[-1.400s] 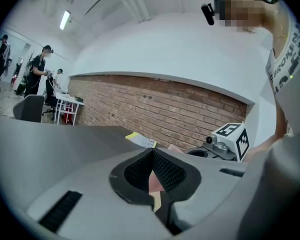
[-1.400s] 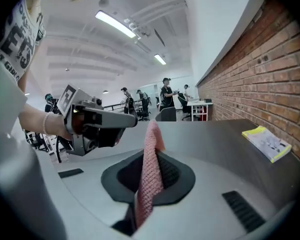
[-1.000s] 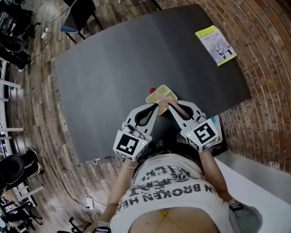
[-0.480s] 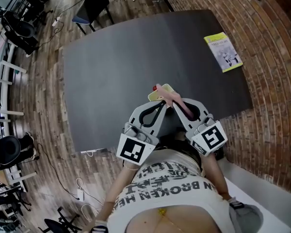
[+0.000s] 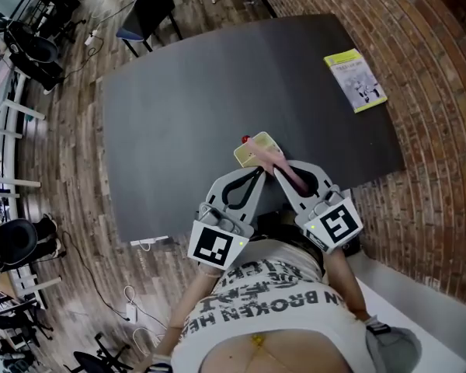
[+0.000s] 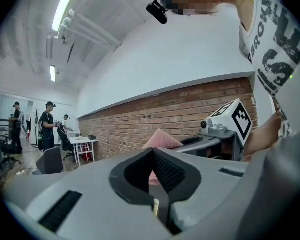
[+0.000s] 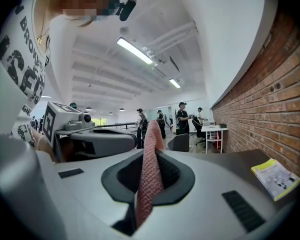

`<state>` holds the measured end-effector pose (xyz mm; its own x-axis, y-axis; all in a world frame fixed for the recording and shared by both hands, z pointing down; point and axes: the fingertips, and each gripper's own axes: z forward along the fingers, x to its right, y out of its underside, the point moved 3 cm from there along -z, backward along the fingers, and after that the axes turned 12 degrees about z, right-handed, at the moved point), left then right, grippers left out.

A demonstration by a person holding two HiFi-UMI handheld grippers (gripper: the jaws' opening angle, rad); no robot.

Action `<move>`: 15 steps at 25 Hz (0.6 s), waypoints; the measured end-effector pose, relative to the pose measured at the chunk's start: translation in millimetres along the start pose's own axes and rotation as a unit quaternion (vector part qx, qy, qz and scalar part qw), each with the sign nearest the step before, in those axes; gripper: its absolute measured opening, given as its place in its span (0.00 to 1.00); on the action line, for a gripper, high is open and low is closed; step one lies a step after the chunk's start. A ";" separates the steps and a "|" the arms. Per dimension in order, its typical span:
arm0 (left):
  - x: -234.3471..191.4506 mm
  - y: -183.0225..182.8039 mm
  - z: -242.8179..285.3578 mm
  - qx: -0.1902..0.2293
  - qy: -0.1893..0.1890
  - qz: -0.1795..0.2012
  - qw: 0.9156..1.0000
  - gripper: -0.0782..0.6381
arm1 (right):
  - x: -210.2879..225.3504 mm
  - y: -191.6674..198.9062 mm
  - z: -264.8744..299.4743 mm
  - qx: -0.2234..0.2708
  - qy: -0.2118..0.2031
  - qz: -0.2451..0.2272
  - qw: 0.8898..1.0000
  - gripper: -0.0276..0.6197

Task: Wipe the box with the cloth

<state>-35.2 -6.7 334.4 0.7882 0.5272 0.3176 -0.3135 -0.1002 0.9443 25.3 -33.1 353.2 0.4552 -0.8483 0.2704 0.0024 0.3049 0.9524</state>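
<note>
A small tan box (image 5: pixel 255 149) with a red bit at its far edge hangs over the near part of the dark table (image 5: pixel 179 107). My left gripper (image 5: pixel 258 171) is shut on the box's near edge; in the left gripper view a thin yellow edge (image 6: pixel 154 207) shows between the closed jaws of this gripper (image 6: pixel 152 151). My right gripper (image 5: pixel 276 169) is shut on a pink cloth (image 5: pixel 284 168), which lies against the box's right side. In the right gripper view the cloth (image 7: pixel 150 169) stands up between the jaws of that gripper (image 7: pixel 149 153). The pink cloth (image 6: pixel 160 140) also shows in the left gripper view.
A yellow-green booklet (image 5: pixel 356 81) lies at the table's far right, and the same booklet (image 7: pixel 275 178) shows in the right gripper view. A brick wall (image 5: pixel 443 130) runs along the right. Chairs (image 5: pixel 146 10) stand beyond the far edge. Several people stand at desks in the background.
Both grippers have risen a little toward the head camera, carrying the box and the cloth. The cloth now sits closer against the box. Both grips are unchanged.
</note>
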 end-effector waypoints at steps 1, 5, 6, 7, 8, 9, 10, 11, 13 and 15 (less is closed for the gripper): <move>2.0 0.0 -0.1 -0.002 0.002 0.003 1.000 0.12 | -0.1 0.4 -1.9 0.001 0.001 0.002 1.000 0.07; 8.5 -1.2 0.8 -0.004 0.009 0.009 1.000 0.12 | 1.8 1.6 -9.5 0.001 0.004 0.006 1.000 0.07; 9.1 -1.4 0.3 -0.004 0.010 0.010 1.000 0.12 | 1.6 1.5 -10.3 0.001 0.005 0.005 1.000 0.07; 9.5 -1.4 -0.5 -0.003 0.011 0.011 1.000 0.12 | 1.2 1.4 -10.8 0.001 0.006 0.005 1.000 0.07; 9.9 -1.1 -1.3 -0.003 0.011 0.011 1.000 0.12 | 0.9 1.3 -11.2 0.001 0.007 0.004 1.000 0.07; 10.3 -0.4 -1.9 -0.002 0.010 0.008 1.000 0.12 | 0.6 1.3 -11.5 0.002 0.008 0.003 1.000 0.07; 10.7 0.6 -2.6 -0.001 0.008 0.002 1.000 0.12 | 0.4 1.5 -11.8 0.002 0.009 0.002 1.000 0.07; 10.9 1.6 -3.2 0.000 0.006 -0.005 1.000 0.12 | 0.1 1.6 -11.9 0.002 0.009 0.002 1.000 0.07; 10.8 3.0 -4.7 0.000 0.004 -0.014 1.000 0.12 | -0.9 1.6 -12.2 0.001 0.009 0.001 1.000 0.07; 10.6 3.3 -6.0 -0.002 0.004 -0.016 1.000 0.12 | -2.0 1.6 -12.2 -0.002 0.009 -0.001 1.000 0.07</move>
<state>-31.1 3.7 340.4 0.7942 0.5363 0.2858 -0.2893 -0.0800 0.9539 35.3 -25.6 352.4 0.4711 -0.8408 0.2666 0.0063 0.3054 0.9522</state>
